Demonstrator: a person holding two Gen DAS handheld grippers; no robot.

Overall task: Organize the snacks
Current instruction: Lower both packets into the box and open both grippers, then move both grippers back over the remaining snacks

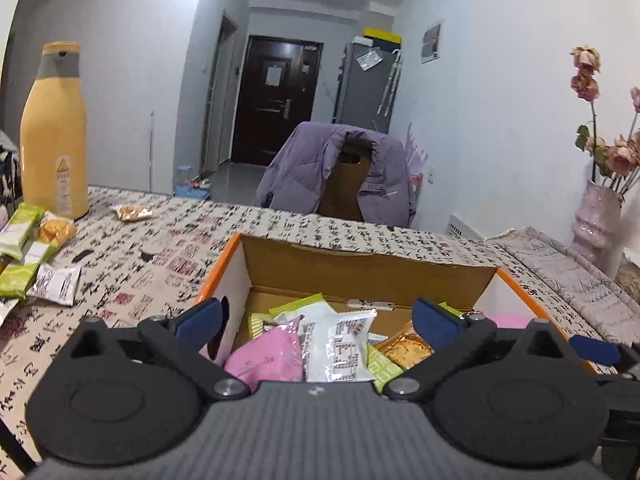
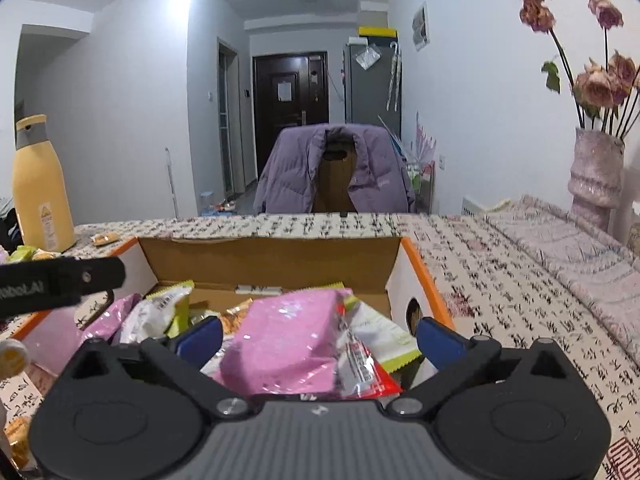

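Both grippers agape (empty) — over box [image 1: 362, 268]

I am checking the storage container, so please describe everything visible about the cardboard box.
The cardboard box is open-topped, plain brown inside, white outside with orange edges, and has a round hole in each side wall. It stands upright on the patterned tablecloth, holding a loose pile of snack packets: pink, white, green and orange.

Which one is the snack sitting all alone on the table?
Find the tall yellow bottle on the printed tablecloth. Just right of its base lies a small golden snack packet, all by itself, away from the green and white packets heaped nearer the table's edge.
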